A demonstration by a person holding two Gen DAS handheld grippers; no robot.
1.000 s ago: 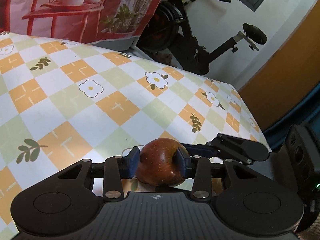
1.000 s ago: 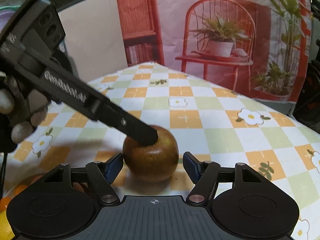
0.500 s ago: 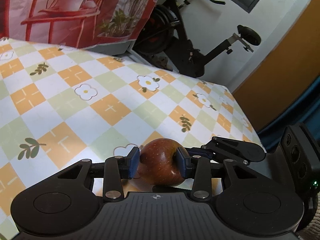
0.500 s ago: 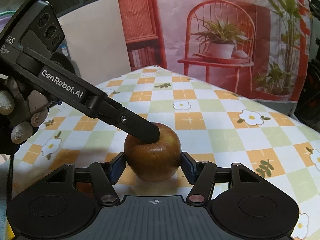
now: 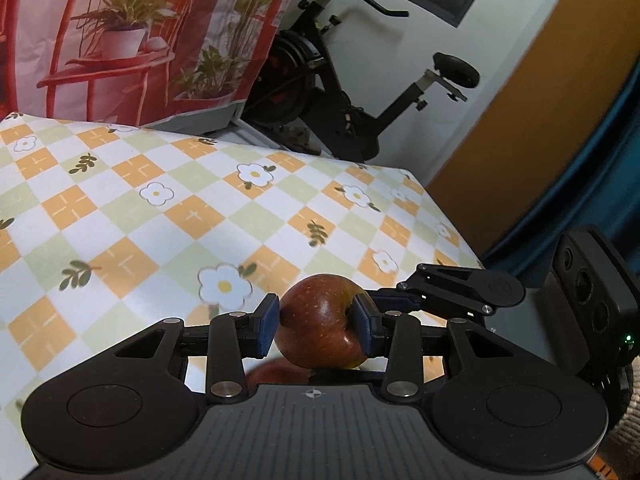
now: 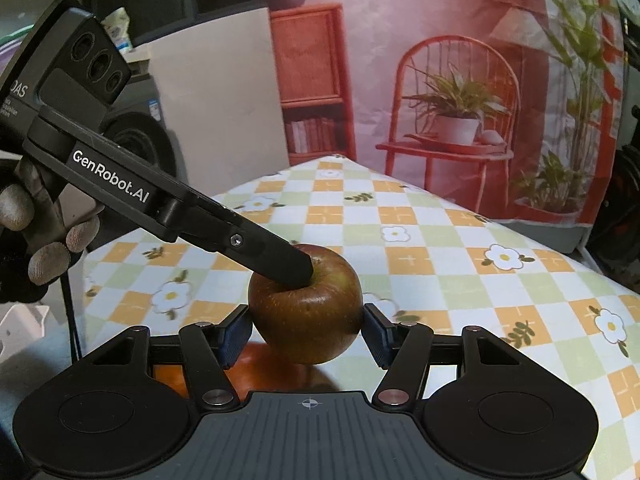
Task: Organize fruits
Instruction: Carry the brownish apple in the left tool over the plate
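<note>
Left wrist view: the left gripper (image 5: 316,325) is clamped on a dark red apple (image 5: 320,322), one blue pad on each side, the right pad sitting in the stem hollow. The apple hangs clear above the checked flower tablecloth (image 5: 160,220). At three o'clock from the apple, the right gripper (image 5: 404,300) reaches in from the side. Just below the apple, at six to seven o'clock, a second reddish fruit (image 5: 276,372) is partly hidden by the gripper body. An exercise bike (image 5: 360,92) stands beyond the table at twelve o'clock.

Right wrist view: the same apple (image 6: 306,304) sits between the right gripper's (image 6: 307,328) blue pads; these jaws have just been closing, and both pads now appear to meet its sides. One black finger (image 6: 288,264) of the left gripper comes from ten o'clock into the apple's top hollow. A gloved hand (image 6: 36,236) holds that tool at nine o'clock. Orange-red fruit (image 6: 256,364) shows below, at seven o'clock.

This looks like a hand-over in the air. To do it well, the right pads should be firm at the apple's widest part before the left ones let go.
</note>
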